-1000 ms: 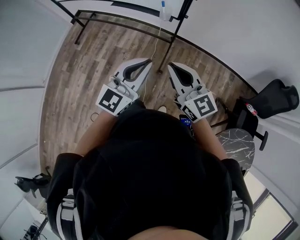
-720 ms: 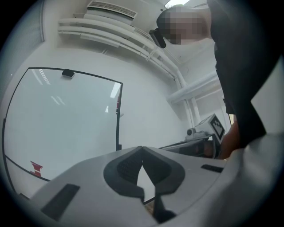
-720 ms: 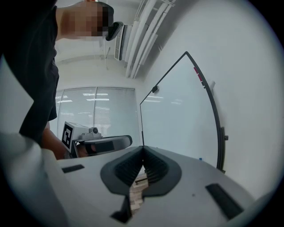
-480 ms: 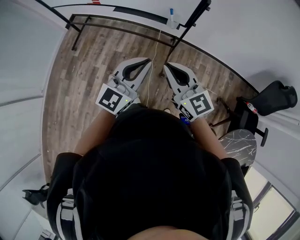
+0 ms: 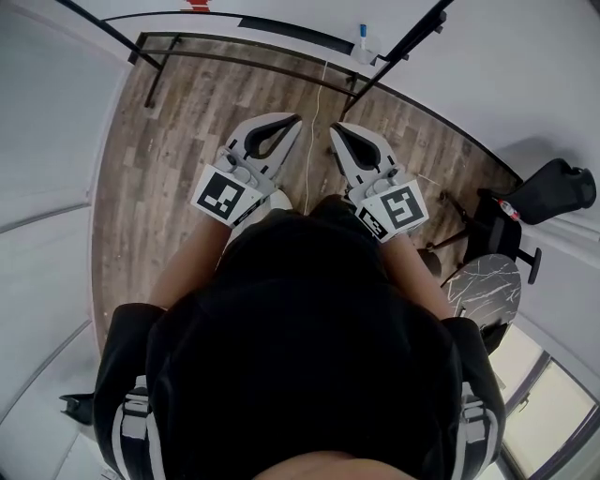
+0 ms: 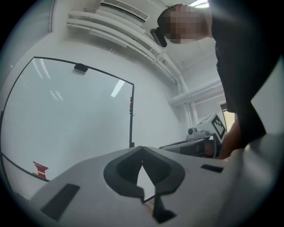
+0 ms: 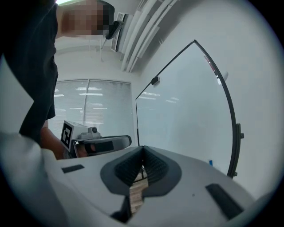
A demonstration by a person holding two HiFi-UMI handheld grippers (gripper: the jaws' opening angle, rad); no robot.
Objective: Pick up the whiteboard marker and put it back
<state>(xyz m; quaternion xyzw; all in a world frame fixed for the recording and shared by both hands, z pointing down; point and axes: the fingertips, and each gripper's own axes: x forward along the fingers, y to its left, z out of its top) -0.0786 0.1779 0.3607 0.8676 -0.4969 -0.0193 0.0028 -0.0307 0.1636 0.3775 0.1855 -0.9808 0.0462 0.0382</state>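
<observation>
Currently on record, left to right:

**Left gripper** (image 5: 298, 119): held level before the person, above the wood floor (image 5: 178, 131). Its jaws are closed tip to tip with nothing between them.

**Right gripper** (image 5: 333, 127): just beside the left one and pointing the same way, toward the far whiteboard (image 6: 71, 119). Its jaws are likewise pressed together and empty.

**Whiteboard marker** (image 5: 363, 37): far right of both grippers and well apart from them, at the ledge (image 5: 281, 26) along the foot of the whiteboard, towards its right end.
- Handling (judged): light, stiff and hollow plastic. The barrel is smooth and round, so it is liable to slip or roll under a loose pinch.
- Hold (judged): best taken across the middle of the barrel with the jaws square to its length. The cap end is better avoided, as it could pull free.
- Fragility (judged): not fragile, and moderate pressure should do.
- Appearance: a small pale body with a blue end. It seems to stand on end, though it is too small to be sure. No label or tip detail can be made out. In the right gripper view it shows only as a blue speck near the board's lower right edge.
</observation>
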